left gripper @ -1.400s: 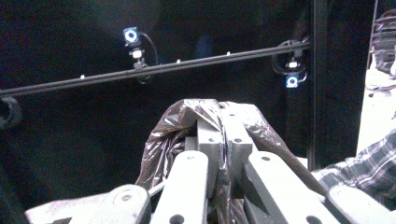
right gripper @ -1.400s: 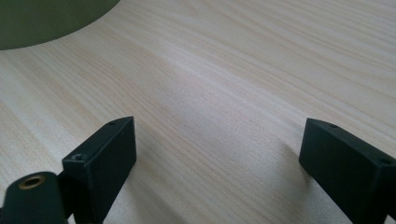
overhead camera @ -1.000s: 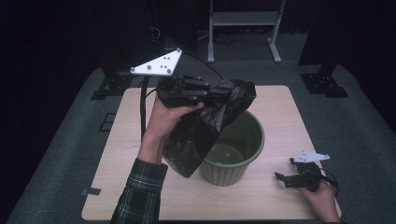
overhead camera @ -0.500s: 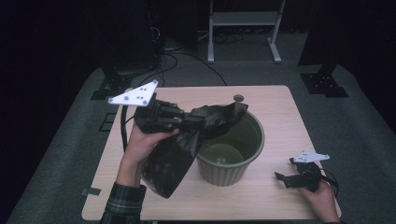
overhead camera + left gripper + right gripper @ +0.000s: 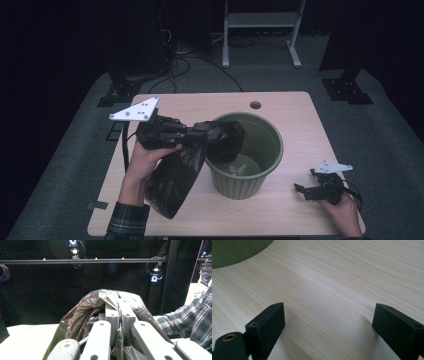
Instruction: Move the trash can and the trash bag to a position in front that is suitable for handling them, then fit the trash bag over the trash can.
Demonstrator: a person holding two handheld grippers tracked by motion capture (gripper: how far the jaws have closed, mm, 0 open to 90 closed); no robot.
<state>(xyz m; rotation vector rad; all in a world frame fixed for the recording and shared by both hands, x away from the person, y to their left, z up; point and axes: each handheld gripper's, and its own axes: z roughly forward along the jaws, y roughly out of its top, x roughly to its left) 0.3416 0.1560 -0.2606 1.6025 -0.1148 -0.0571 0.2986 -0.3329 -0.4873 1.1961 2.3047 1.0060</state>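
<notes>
Near the table's front right, right gripper rests on the table, jaws wide apart, nothing between them. Left gripper is clamped on a black trash bag; bag's top drapes over the green bin's rim, rest hangs outside.

Crumpled black plastic bag, draped over green ribbed bin's rim

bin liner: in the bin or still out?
Mostly out. The black bag hangs outside the green bin, pinched in the left gripper; only a bunched part overlaps the rim.
</notes>
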